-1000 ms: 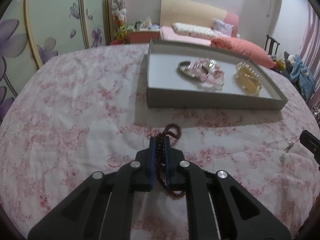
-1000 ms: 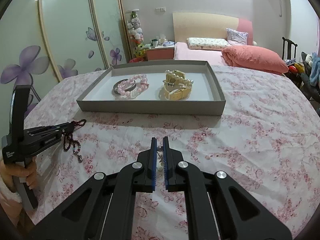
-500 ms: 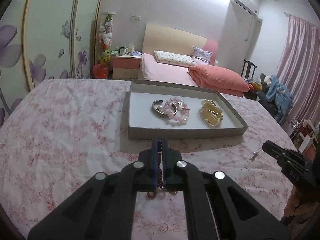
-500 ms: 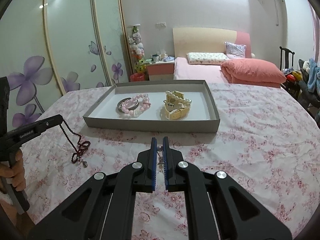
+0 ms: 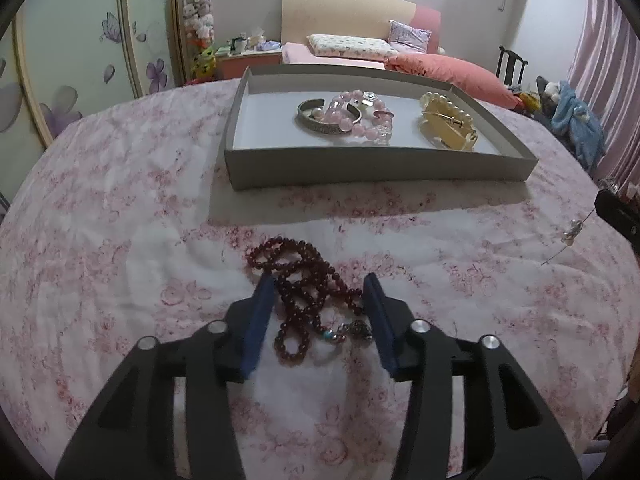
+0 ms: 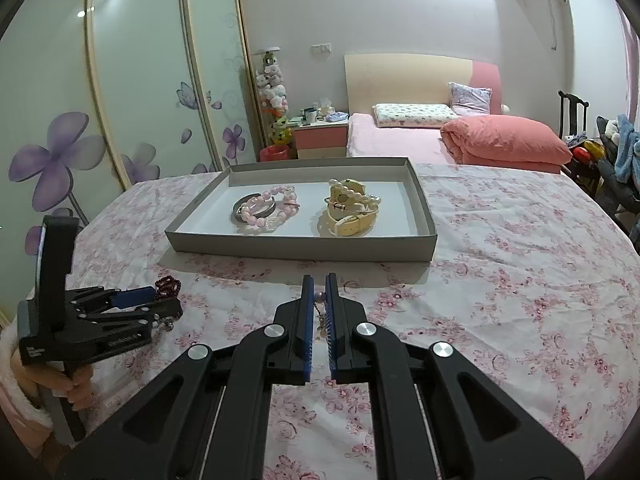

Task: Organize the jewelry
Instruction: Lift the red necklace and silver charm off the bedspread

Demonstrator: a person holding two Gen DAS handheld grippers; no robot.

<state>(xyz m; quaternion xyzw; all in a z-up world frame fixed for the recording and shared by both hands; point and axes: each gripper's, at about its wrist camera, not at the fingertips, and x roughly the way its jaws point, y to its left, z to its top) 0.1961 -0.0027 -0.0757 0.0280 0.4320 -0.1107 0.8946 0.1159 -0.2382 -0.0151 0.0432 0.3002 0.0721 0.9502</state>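
We work over a bench covered by a pink floral cloth (image 5: 120, 240). A grey shallow tray (image 5: 376, 166) sits on the cloth toward the far side. Inside the tray, at the left, a silver bangle (image 5: 316, 120) lies against a pink bead bracelet (image 5: 360, 120); at the right of the tray lies a cream and pearl bracelet set (image 5: 448, 128), apart from the first two.

Our left tool (image 5: 318, 292) points down at the cloth on the near side of the tray. Its jaws have just been opening and now stand apart. A dark red bead necklace (image 5: 296, 276) lies in a loose heap on the cloth between the blue pads, with no pad pressing on it. A small metal charm (image 5: 356, 328) at its near end lies by the right pad.

Our right tool (image 6: 319, 280) is closed on a thin chain with pearls (image 6: 319, 312), which hangs above the cloth. In the left wrist view, this chain (image 5: 572, 234) shows at the right edge.
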